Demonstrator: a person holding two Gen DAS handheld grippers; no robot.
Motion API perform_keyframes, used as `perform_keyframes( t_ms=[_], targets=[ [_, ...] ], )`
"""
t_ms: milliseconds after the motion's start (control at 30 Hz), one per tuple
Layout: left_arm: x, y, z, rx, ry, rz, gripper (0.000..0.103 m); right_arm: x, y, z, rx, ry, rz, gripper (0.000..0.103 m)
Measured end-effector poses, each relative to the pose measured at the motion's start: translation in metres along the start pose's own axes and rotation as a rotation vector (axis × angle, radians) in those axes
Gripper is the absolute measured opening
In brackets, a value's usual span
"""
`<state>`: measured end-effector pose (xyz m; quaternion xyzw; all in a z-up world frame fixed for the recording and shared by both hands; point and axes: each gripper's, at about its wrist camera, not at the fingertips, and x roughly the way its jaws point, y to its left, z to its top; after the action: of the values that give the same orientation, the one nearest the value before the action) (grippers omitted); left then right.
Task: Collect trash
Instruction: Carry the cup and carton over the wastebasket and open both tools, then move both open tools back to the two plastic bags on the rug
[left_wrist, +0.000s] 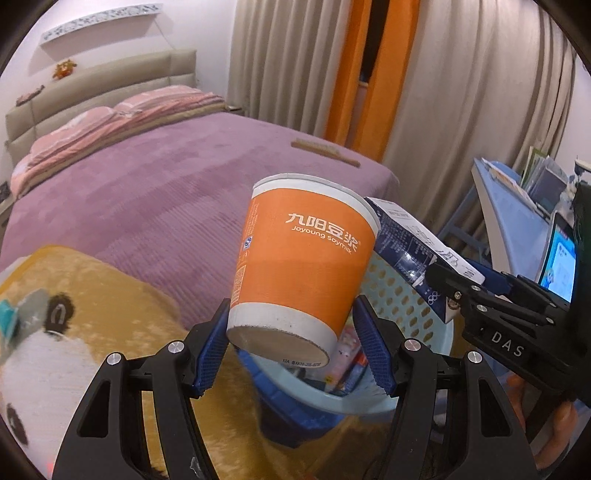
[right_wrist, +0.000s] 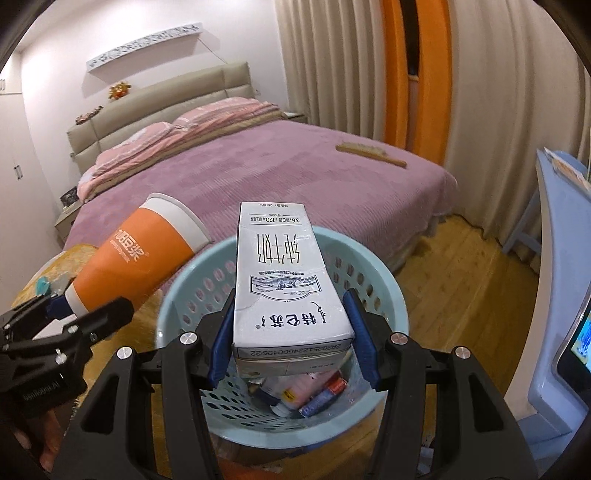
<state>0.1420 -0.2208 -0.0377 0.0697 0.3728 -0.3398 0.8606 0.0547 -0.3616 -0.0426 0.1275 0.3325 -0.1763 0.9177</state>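
Left gripper (left_wrist: 290, 341) pinching orange paper cup (left_wrist: 301, 258), right gripper (right_wrist: 291, 345) clamping white milk carton (right_wrist: 284, 280): centre both over pale-blue perforated plastic basket (right_wrist: 391, 295) (lower frame) before letting go.

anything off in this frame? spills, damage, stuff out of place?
No spills or damage visible. Only oddity: a brush-like tan object lies on the purple bedspread. Orange soymilk cup and milk carton are both gripped near the basket.

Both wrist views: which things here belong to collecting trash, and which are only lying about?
Job:
- orange paper cup, held by left gripper
- milk carton, held by right gripper
- blue basket, trash inside

Lying about:
- wooden brush on bed
- pink pillows
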Motion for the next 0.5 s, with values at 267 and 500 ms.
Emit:
perform_keyframes(
  t_ms=[267,500],
  targets=[
    [0.016,-0.005,-0.013,0.007,0.056,-0.017,0.071,0.027,-0.013,-0.010,0.049,0.096,0.004,0.056],
    [-0.010,0.016,-0.027,-0.046,0.028,-0.014,0.073,0.019,0.001,-0.013,-0.002,0.074,-0.011,0.056]
  ],
)
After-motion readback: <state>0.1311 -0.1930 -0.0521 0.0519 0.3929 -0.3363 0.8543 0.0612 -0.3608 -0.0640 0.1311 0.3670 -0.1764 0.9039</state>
